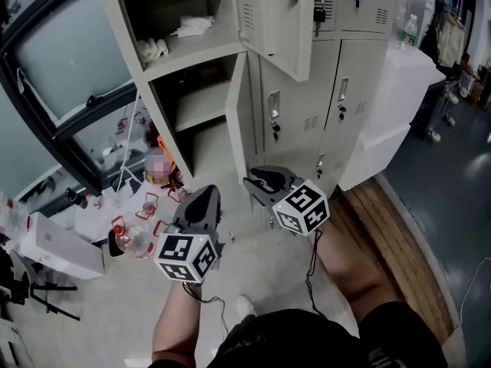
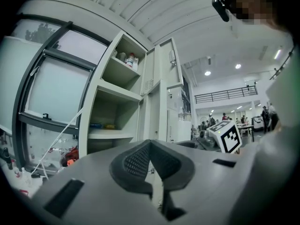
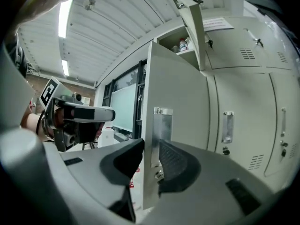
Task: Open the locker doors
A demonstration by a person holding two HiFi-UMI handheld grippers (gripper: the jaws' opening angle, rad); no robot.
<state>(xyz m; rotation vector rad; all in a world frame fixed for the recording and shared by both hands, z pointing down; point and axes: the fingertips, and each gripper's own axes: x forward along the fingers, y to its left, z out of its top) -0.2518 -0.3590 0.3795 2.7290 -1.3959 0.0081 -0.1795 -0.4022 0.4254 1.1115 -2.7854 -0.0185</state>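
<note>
The grey locker bank (image 1: pixel 295 106) has its left column open. My right gripper (image 1: pixel 257 181) is shut on the free edge of the lower left locker door (image 1: pixel 238 125), which stands swung out. In the right gripper view the pads (image 3: pixel 176 161) clamp that door (image 3: pixel 178 93) just below its metal handle plate (image 3: pixel 161 125). The upper door (image 1: pixel 276 21) above it also hangs open. My left gripper (image 1: pixel 205 192) hovers left of the right one, in front of the open shelves. It is shut, and its tips (image 2: pixel 151 149) meet with nothing between them. The doors further right (image 1: pixel 353 90) are closed.
White cloths (image 1: pixel 192 25) lie on an upper shelf. Red-and-clear clutter (image 1: pixel 146 205) and a white box (image 1: pixel 54 244) sit on the floor by the window frame (image 1: pixel 69 90). White boxes (image 1: pixel 399 98) stand right of the lockers. A wooden floor strip (image 1: pixel 391 236) runs beside the person's leg (image 1: pixel 345 282).
</note>
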